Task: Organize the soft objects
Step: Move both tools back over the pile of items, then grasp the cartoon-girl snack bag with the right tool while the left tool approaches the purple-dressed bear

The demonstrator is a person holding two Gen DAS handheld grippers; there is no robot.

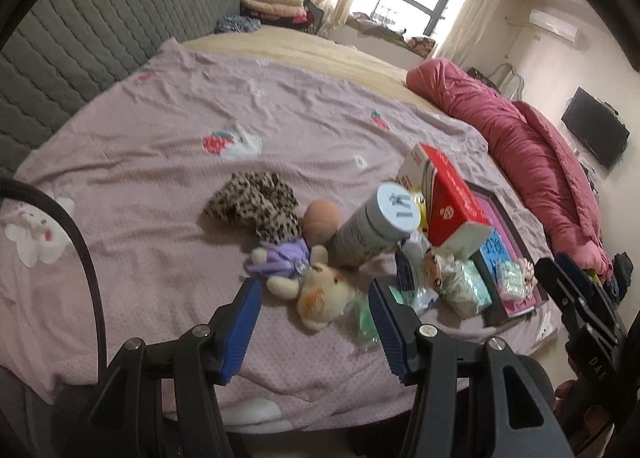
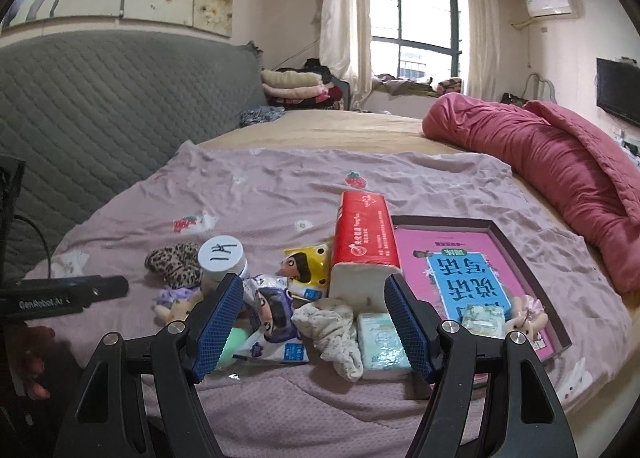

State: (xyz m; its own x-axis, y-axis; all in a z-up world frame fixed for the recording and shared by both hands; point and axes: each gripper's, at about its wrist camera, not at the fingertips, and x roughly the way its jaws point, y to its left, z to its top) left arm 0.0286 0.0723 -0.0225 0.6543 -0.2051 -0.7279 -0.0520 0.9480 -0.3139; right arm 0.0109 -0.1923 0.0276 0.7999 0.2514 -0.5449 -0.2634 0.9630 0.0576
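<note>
Both tongs hover over a cluttered bed (image 1: 152, 130); the left tongs (image 1: 314, 298) stand partly open and empty above a cream plush toy (image 1: 320, 294); the right tongs (image 2: 314, 318) gape wide, gripping nothing, their blue pads (image 2: 218, 322) flanking a crumpled sock (image 2: 336, 330) and a tissue pack (image 2: 382, 342) beside a red tissue box (image 2: 362, 234); a leopard-print cloth (image 1: 256, 200) lies nearby.

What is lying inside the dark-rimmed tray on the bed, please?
Inside the tray lie a pink book, a small tissue pack and a small pink doll. Whatever is under the book is covered.
</note>
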